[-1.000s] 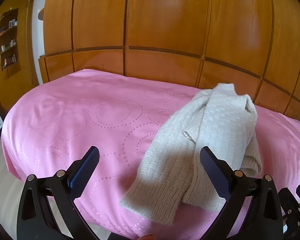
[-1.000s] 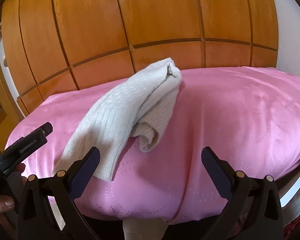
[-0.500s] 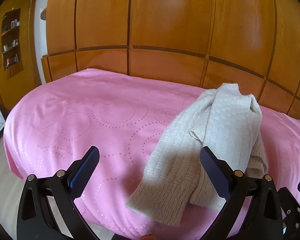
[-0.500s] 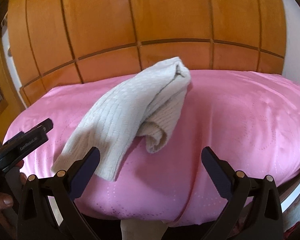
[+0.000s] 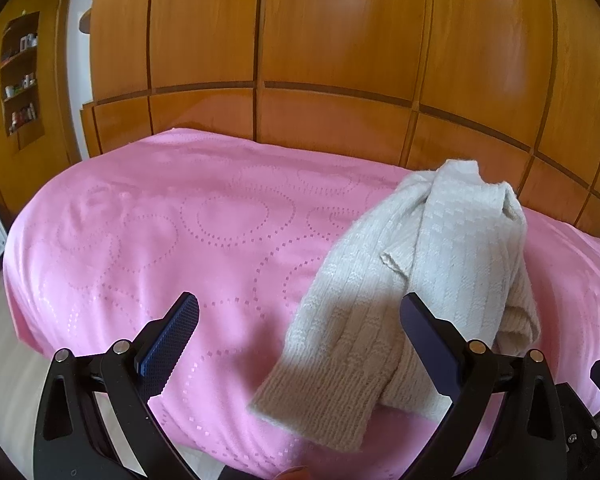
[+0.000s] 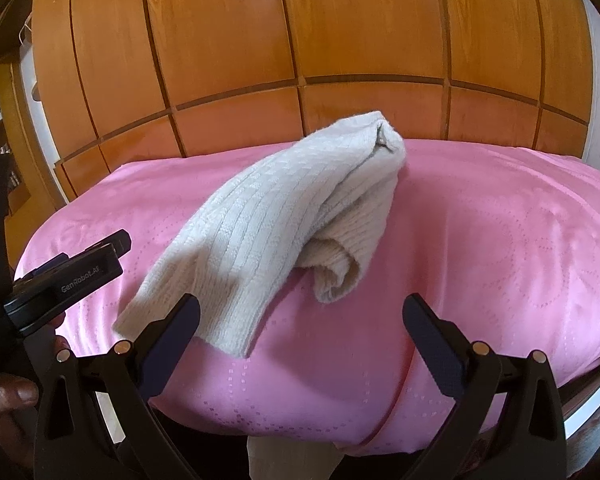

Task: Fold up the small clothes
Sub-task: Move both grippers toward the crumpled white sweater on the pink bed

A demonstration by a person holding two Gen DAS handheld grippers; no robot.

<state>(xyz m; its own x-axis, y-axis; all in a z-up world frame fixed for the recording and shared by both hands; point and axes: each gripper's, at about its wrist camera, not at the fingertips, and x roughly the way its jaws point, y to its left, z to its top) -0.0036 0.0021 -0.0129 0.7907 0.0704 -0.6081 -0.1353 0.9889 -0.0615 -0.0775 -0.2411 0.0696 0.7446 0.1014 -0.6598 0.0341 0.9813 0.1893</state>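
Left wrist view. Sweater (image 5: 416, 280) lies on the pink bed (image 5: 180, 240), bunched lengthwise; long axis runs from the near bed edge up toward the wood wall (image 5: 300, 60), slanting rightward as it goes back. The ribbed cuff end points at the near edge, the folded hump sits at the far end, close to the wall. Left gripper (image 5: 296, 332) is held low at the near bed edge, fingers spread wide with nothing between them; its right finger overlaps the sweater's lower part in the picture, contact cannot be told. Sweater is cream, rib and basket-weave knit, one flap turned over mid-body, a rolled end on the right side.

Right wrist view. Sweater (image 6: 284, 216) here slants from the near-left bed (image 6: 480, 248) edge up toward the wall (image 6: 300, 32). Right gripper (image 6: 300, 332) hovers at the near edge, fingers wide apart and empty, left finger in front of the sweater's cuff end. Left gripper (image 6: 80, 264) shows at the far left of the bed, seen side-on, a hand (image 6: 8, 396) beneath it. Knit looks thick, a curled sleeve end tucked under the right flank.
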